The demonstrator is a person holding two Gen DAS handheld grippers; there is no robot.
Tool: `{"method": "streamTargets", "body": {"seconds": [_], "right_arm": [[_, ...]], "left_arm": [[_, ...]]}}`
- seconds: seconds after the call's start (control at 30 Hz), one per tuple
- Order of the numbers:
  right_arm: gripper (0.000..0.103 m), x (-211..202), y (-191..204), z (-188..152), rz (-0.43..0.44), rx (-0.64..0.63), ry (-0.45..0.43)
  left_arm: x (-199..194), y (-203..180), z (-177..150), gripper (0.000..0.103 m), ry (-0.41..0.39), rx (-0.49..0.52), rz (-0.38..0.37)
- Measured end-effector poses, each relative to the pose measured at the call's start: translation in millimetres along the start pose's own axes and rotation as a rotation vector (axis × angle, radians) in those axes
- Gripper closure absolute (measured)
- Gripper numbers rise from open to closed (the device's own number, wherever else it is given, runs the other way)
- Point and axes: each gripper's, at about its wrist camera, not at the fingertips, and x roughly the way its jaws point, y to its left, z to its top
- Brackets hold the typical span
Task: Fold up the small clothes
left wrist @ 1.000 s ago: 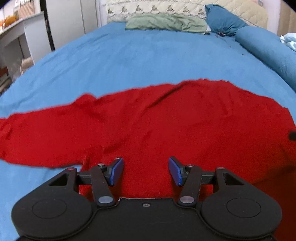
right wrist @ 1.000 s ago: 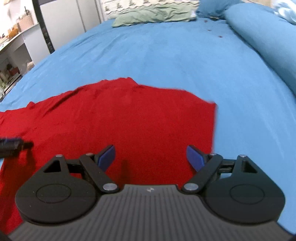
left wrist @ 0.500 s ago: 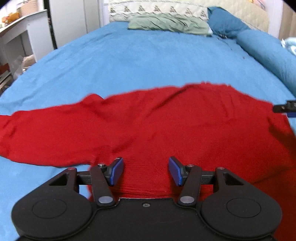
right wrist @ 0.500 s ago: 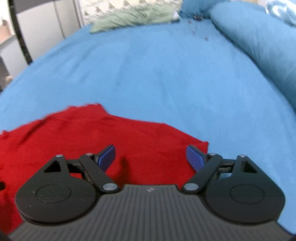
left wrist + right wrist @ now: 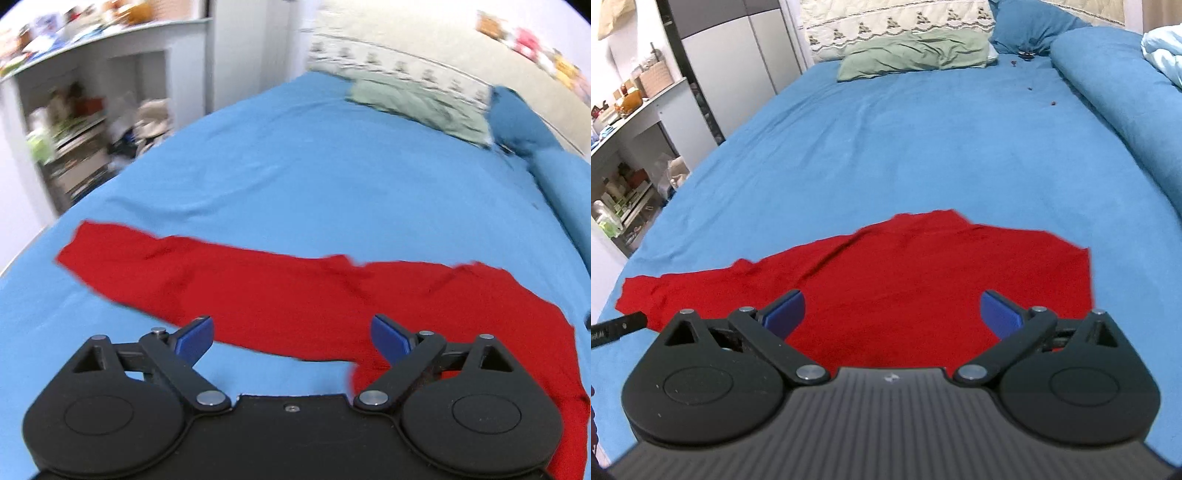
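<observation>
A red long-sleeved garment (image 5: 314, 295) lies spread flat on the blue bed sheet (image 5: 332, 166), with one sleeve stretched out to the left. It also shows in the right wrist view (image 5: 905, 273). My left gripper (image 5: 291, 338) is open and empty, hovering over the sleeve's near edge. My right gripper (image 5: 892, 308) is open and empty above the body of the garment. The tip of the left gripper (image 5: 617, 325) shows at the left edge of the right wrist view.
A green pillow (image 5: 916, 51) and blue pillows (image 5: 1030, 26) lie at the head of the bed. A rolled blue duvet (image 5: 1126, 103) runs along the right side. Cluttered shelves and a desk (image 5: 74, 122) stand left of the bed.
My left gripper has swung left, toward the sleeve, and its jaws have opened wider. My right gripper has pulled back, so more of the garment shows in front of it.
</observation>
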Motion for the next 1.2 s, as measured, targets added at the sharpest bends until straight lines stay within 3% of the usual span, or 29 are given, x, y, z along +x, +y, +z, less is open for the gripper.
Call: {"method": "streamTargets", "body": {"seconds": [0.27,0.33,0.47,0.57,0.67,0.73,0.8,0.87,1.0,1.2], "right_arm": [[0.000,20.3,73.4,-48.2,-0.020,0.008,0.012],[0.000,29.5,84.5,-59.4,-0.031,0.001,0.031],[0.000,40.7,99.4,-80.9,-0.047,-0.002,0.062],[0.000,45.9,106.7,-88.9,-0.062,-0.009,0.065],[0.000,51.1,110.3,-91.5,-0.066,0.001,0.062],[0.000,52.8,111.5,-92.9,-0.067,0.006,0.056],[0.000,55.5,110.7,-91.9,-0.070,0.008,0.050],[0.000,57.2,108.0,-91.7,-0.076,0.012,0.044],[0.000,56.7,101.1,-89.6,-0.096,0.039,0.028],[0.000,43.8,81.0,-79.9,-0.127,0.067,-0.004]], "left_arm": [[35.9,135.0,3.5,0.012,-0.014,-0.235,0.047],[50.7,160.3,2.5,0.018,-0.020,-0.278,0.047],[87.9,195.2,0.5,0.040,0.017,-0.377,0.003],[107.9,212.2,-5.5,0.050,0.040,-0.454,-0.024],[112.5,218.1,-3.3,0.057,0.006,-0.502,-0.032],[118.4,219.9,3.1,0.068,0.000,-0.499,-0.014],[125.1,223.5,8.3,0.089,-0.004,-0.499,-0.002],[130.3,225.8,11.9,0.097,-0.005,-0.503,0.004],[126.8,219.7,24.2,0.098,-0.022,-0.454,0.024],[82.4,162.5,56.1,0.099,-0.154,-0.274,-0.027]]}}
